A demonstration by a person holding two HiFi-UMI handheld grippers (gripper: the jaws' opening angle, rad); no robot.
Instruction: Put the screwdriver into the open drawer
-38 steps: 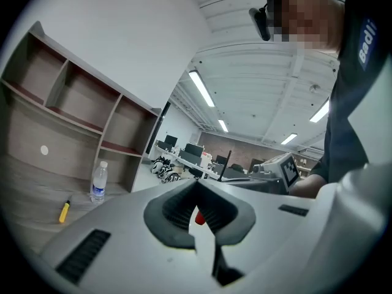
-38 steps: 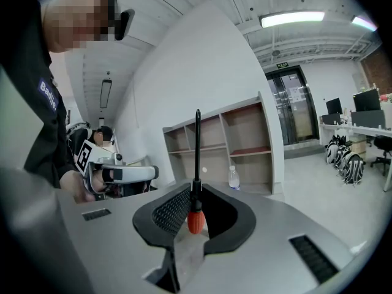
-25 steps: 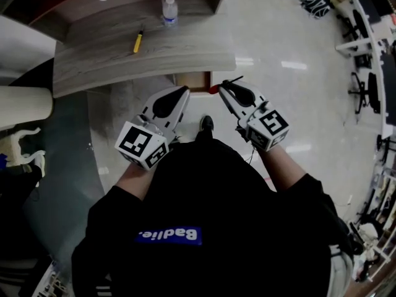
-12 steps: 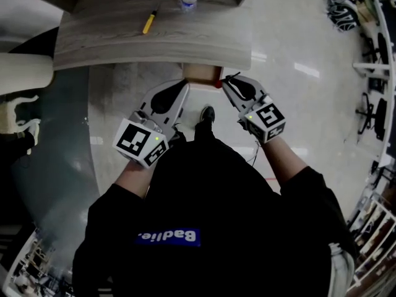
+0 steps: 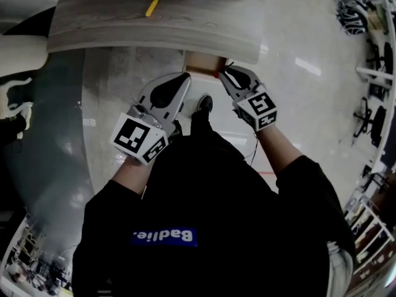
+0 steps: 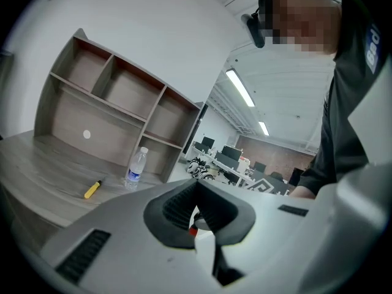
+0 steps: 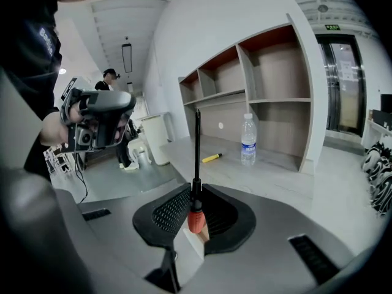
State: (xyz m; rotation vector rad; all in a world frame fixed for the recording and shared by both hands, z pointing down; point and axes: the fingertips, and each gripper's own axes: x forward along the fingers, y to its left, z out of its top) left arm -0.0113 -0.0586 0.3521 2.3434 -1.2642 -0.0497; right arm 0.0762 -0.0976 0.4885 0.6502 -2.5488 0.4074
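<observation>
The counter (image 5: pixel 124 33) is showing its drawer (image 5: pixel 201 62) standing open under the front edge. The left tongs (image 6: pixel 196 188) are sitting closed and empty just before the drawer. The right tongs (image 7: pixel 195 201) are gripping the red-handled screwdriver (image 7: pixel 195 218), shaft upright, at the drawer's right corner. A bottle (image 7: pixel 248 141) and a yellow tool (image 7: pixel 212 158) are resting farther back on the counter.
</observation>
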